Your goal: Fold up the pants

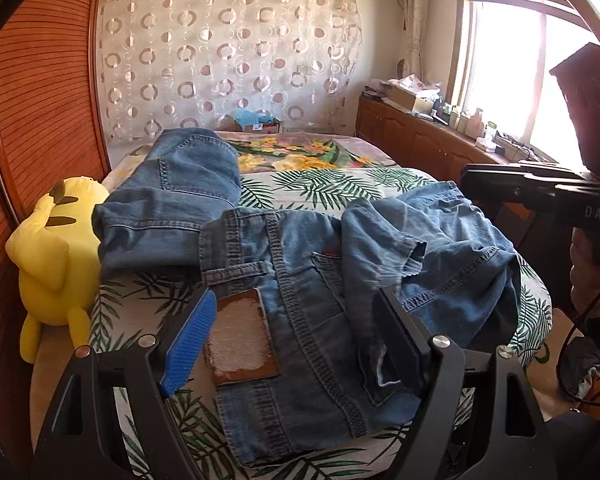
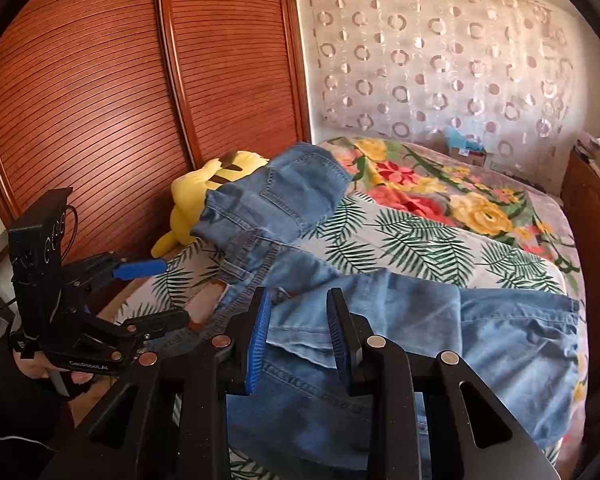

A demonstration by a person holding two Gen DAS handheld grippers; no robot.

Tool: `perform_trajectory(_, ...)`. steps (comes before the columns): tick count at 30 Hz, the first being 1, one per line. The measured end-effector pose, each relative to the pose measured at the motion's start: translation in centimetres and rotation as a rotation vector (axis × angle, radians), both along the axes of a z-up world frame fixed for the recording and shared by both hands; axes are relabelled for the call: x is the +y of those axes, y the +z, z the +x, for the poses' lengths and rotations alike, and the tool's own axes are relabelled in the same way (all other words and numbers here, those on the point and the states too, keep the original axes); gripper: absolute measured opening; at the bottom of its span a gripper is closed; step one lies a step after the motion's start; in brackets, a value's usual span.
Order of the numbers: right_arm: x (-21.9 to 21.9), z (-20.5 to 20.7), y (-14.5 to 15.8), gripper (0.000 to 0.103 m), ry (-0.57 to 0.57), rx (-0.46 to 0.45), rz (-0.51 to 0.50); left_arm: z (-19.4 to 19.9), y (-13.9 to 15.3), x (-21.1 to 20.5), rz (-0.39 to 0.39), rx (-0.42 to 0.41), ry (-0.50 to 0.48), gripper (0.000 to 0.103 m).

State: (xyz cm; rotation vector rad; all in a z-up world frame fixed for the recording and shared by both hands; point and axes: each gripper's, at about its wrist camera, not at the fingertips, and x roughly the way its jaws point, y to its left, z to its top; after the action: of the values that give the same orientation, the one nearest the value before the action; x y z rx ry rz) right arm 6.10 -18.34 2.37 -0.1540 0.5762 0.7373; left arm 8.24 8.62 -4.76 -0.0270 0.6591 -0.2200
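Note:
Blue denim pants (image 1: 300, 260) (image 2: 380, 320) lie rumpled on the bed. The waistband with its tan leather patch (image 1: 240, 340) is nearest the left wrist view. One leg runs off to the far left; the other is thrown across to the right. My left gripper (image 1: 296, 296) (image 2: 160, 294) stands open over the waistband, with the patch and the back seam between its fingers and nothing gripped. My right gripper (image 2: 299, 300) hovers over the folded leg. Its jaws stand a little apart, and a loose denim edge lies between and below the blue pads (image 2: 260, 332), which do not press on it.
The bed carries a leaf-print sheet (image 1: 320, 188) and a floral blanket (image 2: 440, 188) further back. A yellow plush toy (image 1: 52, 256) (image 2: 204, 192) lies at the bed's left edge against slatted wooden wardrobe doors (image 2: 100, 100). A cluttered low cabinet (image 1: 420, 136) runs under the window.

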Motion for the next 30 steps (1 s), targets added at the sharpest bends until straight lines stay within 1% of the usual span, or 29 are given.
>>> perform_trajectory(4,-0.5,0.1,-1.0,0.030,-0.040,0.007,-0.012,0.0,-0.4,-1.2,0.005,0.011,-0.032,0.081)
perform_trajectory(9,-1.9,-0.3,-2.1,0.030,-0.113,0.002,-0.043,-0.1,-1.1,-2.7,-0.007,0.031,-0.073,0.081)
perform_trajectory(12,-3.0,-0.5,-2.5,0.030,-0.151,0.010,-0.040,0.1,-1.7,-3.6,-0.008,0.048,-0.099,0.079)
perform_trajectory(14,-3.7,-0.7,-2.8,0.030,-0.182,0.008,-0.045,0.4,-2.3,-4.1,0.001,0.066,-0.109,0.068)
perform_trajectory(15,-4.1,-0.9,-3.0,0.030,-0.193,0.009,-0.048,0.6,-2.7,-4.2,0.003,0.078,-0.111,0.064)
perform_trajectory(16,-4.4,-0.9,-3.2,0.030,-0.202,0.015,-0.051,0.7,-3.0,-4.4,0.004,0.088,-0.115,0.058)
perform_trajectory(17,-4.6,-0.9,-3.4,0.030,-0.212,0.021,-0.052,0.8,-3.2,-4.5,0.004,0.094,-0.119,0.048)
perform_trajectory(18,-4.7,-1.1,-3.7,0.030,-0.220,0.027,-0.052,0.9,-3.4,-4.6,0.006,0.101,-0.122,0.044)
perform_trajectory(19,-4.6,-1.0,-3.7,0.030,-0.225,0.033,-0.055,1.0,-3.6,-4.8,0.010,0.107,-0.124,0.032)
perform_trajectory(20,-4.6,-1.0,-3.9,0.030,-0.231,0.041,-0.059,1.0,-3.7,-5.0,0.019,0.112,-0.126,0.018)
perform_trajectory(21,-4.5,-1.0,-3.9,0.030,-0.235,0.047,-0.060,0.9,-3.7,-5.0,0.025,0.109,-0.126,0.011)
perform_trajectory(22,-4.5,-1.0,-3.9,0.030,-0.239,0.052,-0.059,0.7,-3.5,-5.1,0.028,0.099,-0.127,0.009)
perform_trajectory(24,-4.4,-1.1,-3.8,0.030,-0.242,0.062,-0.055,0.2,-2.6,-4.9,0.027,0.073,-0.129,0.008)
perform_trajectory(27,-4.3,-1.2,-3.2,0.030,-0.242,0.064,-0.047,-1.0,-0.5,-3.6,0.017,0.008,-0.095,0.007)
perform_trajectory(30,-3.6,-1.5,-2.4,0.030,-0.238,0.057,-0.035,-1.8,1.3,-1.5,0.011,-0.033,-0.048,0.007)
